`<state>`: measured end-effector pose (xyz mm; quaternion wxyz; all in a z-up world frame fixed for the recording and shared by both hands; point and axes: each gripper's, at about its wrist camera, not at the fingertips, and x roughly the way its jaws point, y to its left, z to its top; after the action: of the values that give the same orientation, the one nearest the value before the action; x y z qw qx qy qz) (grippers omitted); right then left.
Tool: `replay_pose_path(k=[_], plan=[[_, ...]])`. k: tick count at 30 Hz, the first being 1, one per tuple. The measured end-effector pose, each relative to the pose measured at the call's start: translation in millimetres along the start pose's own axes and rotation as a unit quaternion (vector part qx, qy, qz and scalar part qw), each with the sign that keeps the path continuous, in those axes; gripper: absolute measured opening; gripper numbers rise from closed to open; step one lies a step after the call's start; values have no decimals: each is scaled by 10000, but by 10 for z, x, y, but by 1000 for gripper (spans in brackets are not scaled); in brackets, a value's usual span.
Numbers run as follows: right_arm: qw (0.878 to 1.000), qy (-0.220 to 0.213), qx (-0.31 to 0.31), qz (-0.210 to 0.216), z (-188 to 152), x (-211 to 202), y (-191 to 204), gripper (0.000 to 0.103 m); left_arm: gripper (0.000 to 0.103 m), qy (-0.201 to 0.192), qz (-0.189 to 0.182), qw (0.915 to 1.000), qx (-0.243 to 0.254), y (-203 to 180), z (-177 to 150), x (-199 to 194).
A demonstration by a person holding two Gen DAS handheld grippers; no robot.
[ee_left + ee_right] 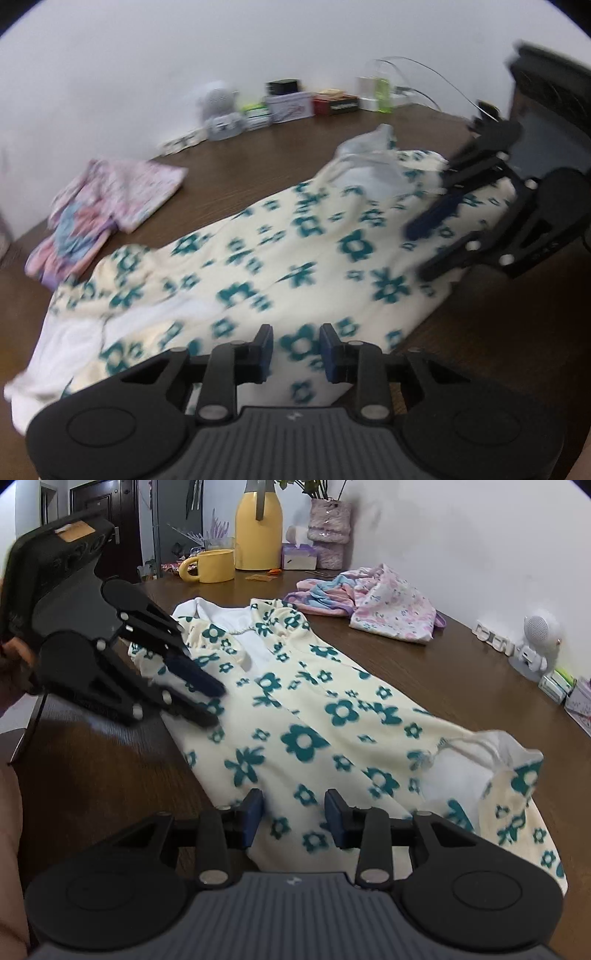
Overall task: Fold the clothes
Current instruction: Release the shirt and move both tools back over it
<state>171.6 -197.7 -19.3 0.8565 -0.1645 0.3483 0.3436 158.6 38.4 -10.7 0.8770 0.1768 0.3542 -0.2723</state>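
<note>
Floral garment (pixel 314 716) laid flat on the worktop (pixel 443 672) for folding; left gripper (pixel 295 350) and right gripper (pixel 293 818) are held above it, jaws apart, nothing clamped.

A cream garment with teal flowers (pixel 306 716) lies spread lengthwise on the brown tabletop (pixel 424 672), its white lining showing at both ends. Well apart, a pink floral garment (pixel 391 607) sits crumpled near the wall.
</note>
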Motion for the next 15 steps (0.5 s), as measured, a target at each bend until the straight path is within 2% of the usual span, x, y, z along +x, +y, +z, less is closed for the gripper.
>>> replay_pose_path(k=[3, 7, 11, 15], plan=[[10000, 37, 9, -49, -119, -118, -88, 41, 28, 138, 376, 9991, -120, 234, -154, -96], [9996, 84, 230, -126, -290, -325, -348, 41, 27, 269, 797, 9954, -467, 585, -359, -263], [9982, 113, 563, -193, -471, -477, -591, 41, 28, 211, 777, 9928, -887, 844, -485, -373], [9971, 182, 611, -421, -606, -557, -651, 40, 28, 194, 846, 9927, -835, 894, -520, -410]])
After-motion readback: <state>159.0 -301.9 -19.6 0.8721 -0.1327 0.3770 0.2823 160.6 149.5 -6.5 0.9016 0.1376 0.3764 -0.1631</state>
